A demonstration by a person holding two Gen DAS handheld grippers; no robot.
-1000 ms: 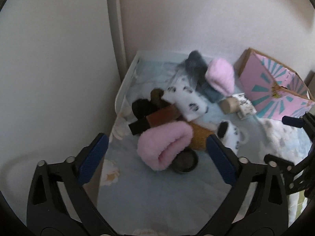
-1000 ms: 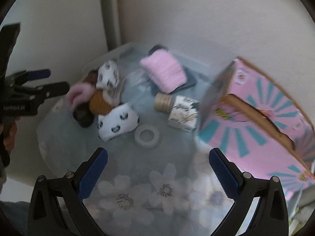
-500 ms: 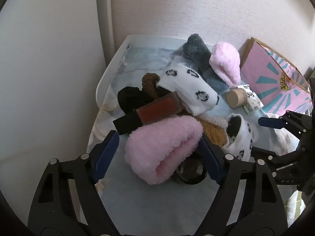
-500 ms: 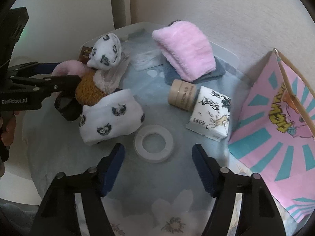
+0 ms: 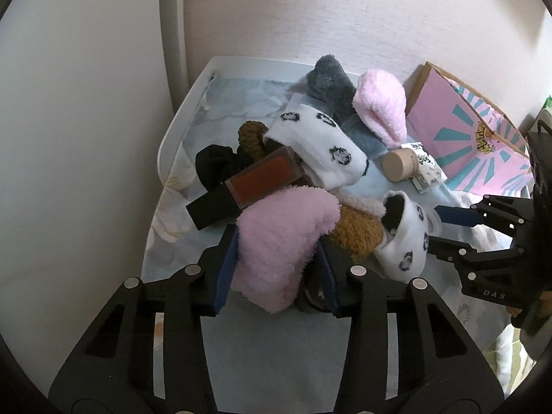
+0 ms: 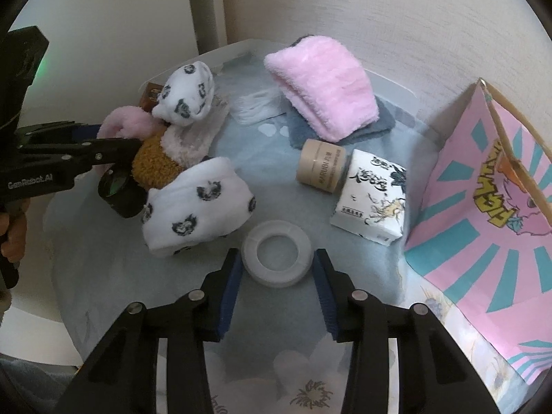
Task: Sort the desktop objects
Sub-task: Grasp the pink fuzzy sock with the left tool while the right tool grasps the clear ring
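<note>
tabletop (image 5: 262, 352): pink sock (image 5: 279, 241) pinched inside left gripper (image 5: 276, 269).

soft daylight, sharp, fisheye-warped edges

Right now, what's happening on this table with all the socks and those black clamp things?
A person is sorting a cluttered tabletop with a hand-held gripper in each hand. The left gripper has its fingers on both sides of a fluffy pink sock in the pile. The right gripper flanks a white tape ring lying flat, its pads close to the ring, though contact is unclear. Nothing is lifted yet.
</note>
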